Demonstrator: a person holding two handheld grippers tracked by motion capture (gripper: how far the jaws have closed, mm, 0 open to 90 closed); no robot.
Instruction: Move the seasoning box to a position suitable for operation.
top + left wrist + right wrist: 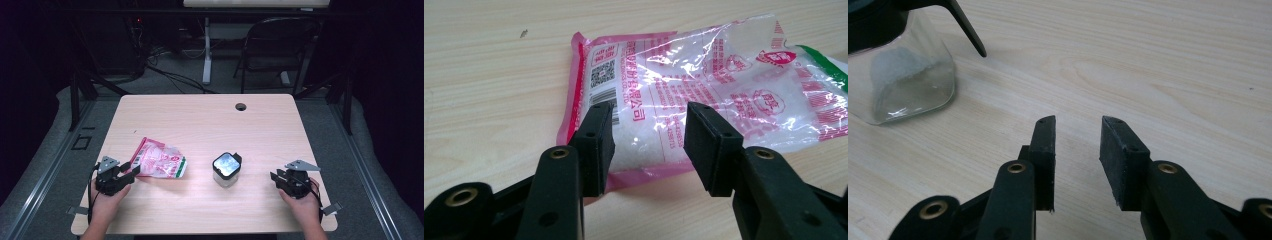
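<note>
Soft plastic pouch (704, 95) of white granules, pink-printed with a green corner, lying flat on the counter (210, 120) toward the left front, barcode end nearest the left hand-held gripper (649, 142). Likely light to moderate in weight, limp rather than stiff: bound to sag and let the grains slump toward the low end once lifted. Glossy, crinkled film, so probably slippery under flat pads; better taken by the sealed pink margin or a pinched fold of slack film than across the filled middle. Not fragile as such, though liable to tear or split at a seam under a hard squeeze.

Left hand-held gripper low over the near edge of the pouch, jaws spread with the pouch's corner lying in the gap between them, pads not pressing on it. Seen from the high view at (117, 176), just touching or nearly touching the pouch's near end; hard to tell which.

Farther right, near the counter's middle front: a small glass jar (226, 170) with a black lid, some white contents inside, standing upright, well apart from the pouch. Rigid, breakable, smooth-sided.

Right hand-held gripper (1077, 145) at the right front of the counter, jaws spread over bare wood, nothing between them, jar off to one side and untouched.
</note>
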